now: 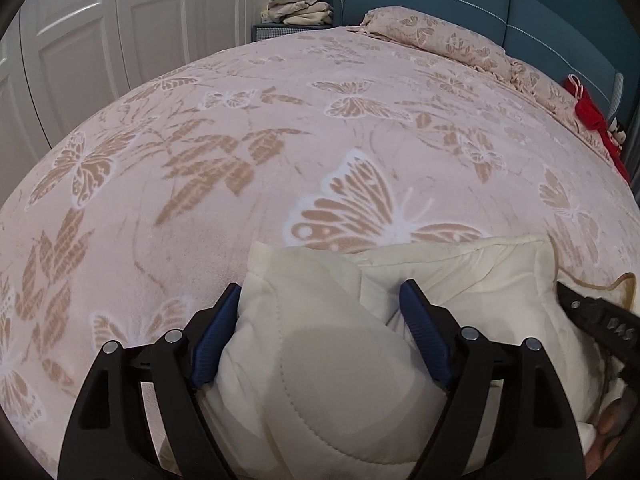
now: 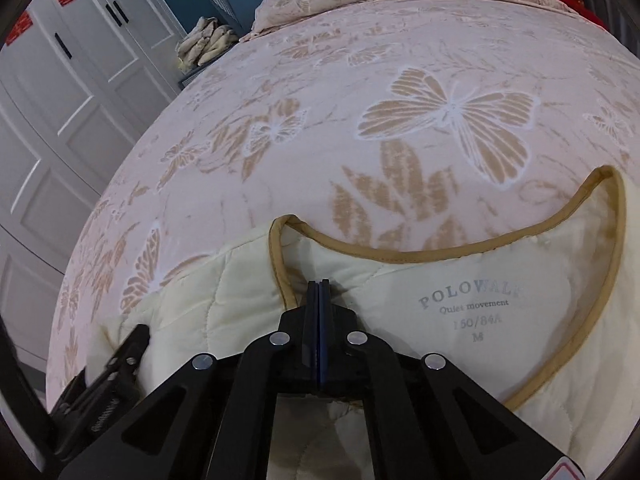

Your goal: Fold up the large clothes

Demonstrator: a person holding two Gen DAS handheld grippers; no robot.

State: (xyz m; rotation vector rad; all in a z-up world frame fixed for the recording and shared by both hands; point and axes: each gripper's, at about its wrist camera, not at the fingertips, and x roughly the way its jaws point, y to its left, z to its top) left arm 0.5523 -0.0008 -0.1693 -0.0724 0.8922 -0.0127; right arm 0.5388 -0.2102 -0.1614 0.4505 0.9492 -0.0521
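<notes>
Butterfly bedspread [image 1: 280, 128]; left gripper [image 1: 320, 300] spread around cream jacket [image 1: 320, 360]; right gripper [image 2: 319, 286] pinching jacket.

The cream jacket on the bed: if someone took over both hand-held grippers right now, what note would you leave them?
Left hand-held gripper: open, fingers either side of a bunched part of the jacket, not clamped.
Right hand-held gripper: shut, at the jacket's inner lining beside the tan-trimmed neckline; whether it pinches fabric is unclear.
Jacket lies at the near edge of the bed, inside showing, size label up.
Done: partly gathered. Left: finish folding and flatten.
</notes>
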